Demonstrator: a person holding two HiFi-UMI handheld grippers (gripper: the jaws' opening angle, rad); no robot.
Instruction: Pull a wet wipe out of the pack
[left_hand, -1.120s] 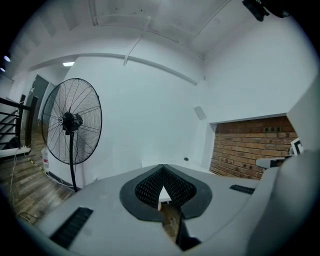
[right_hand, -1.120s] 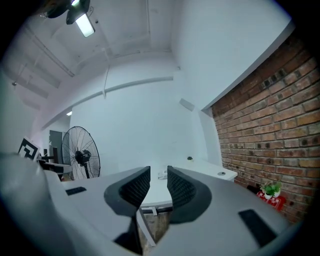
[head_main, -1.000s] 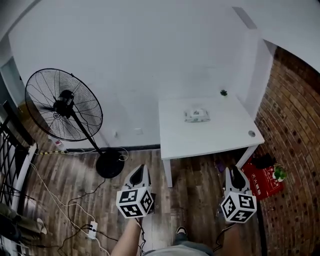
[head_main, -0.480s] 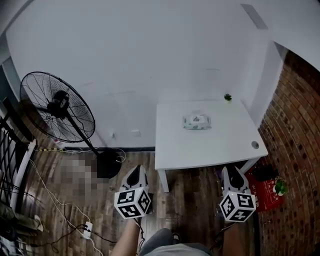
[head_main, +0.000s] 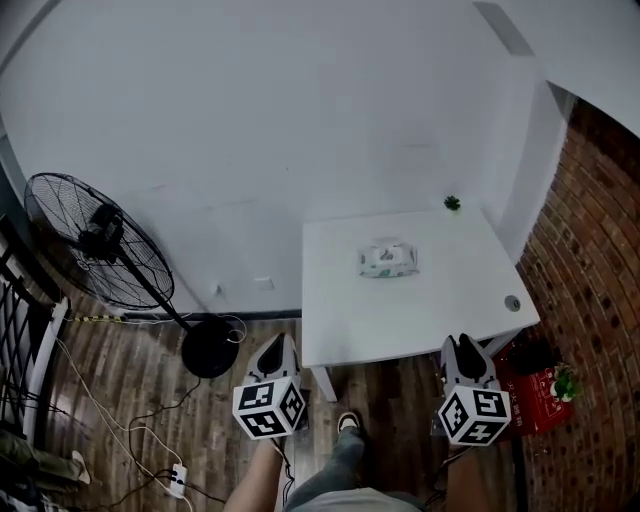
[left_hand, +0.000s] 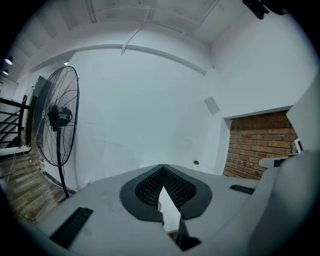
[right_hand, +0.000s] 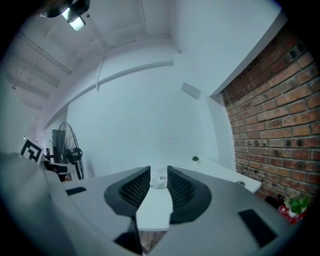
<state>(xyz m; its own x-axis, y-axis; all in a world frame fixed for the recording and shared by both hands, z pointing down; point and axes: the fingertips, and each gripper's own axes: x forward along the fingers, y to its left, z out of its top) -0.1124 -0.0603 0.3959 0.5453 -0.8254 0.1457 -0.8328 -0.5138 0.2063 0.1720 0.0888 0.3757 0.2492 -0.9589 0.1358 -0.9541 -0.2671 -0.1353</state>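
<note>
the left gripper has its jaws closed, the ribbed pads meeting at their tips with nothing between them. the right gripper has its jaws apart, a clear gap between the pads, and nothing held; through that gap the wet wipe pack shows far off on the white table. in the head view both grippers are held low over the wooden floor, short of the table's near edge, left one by its near-left corner and right one by its near-right corner, marker cubes facing up. a shoe steps between them. the pack lies flat near the middle of the tabletop, well apart from both grippers. a small green plant sits at the table's far edge by the white wall. a standing fan is off to the left, a brick wall to the right, with a red crate at its foot
</note>
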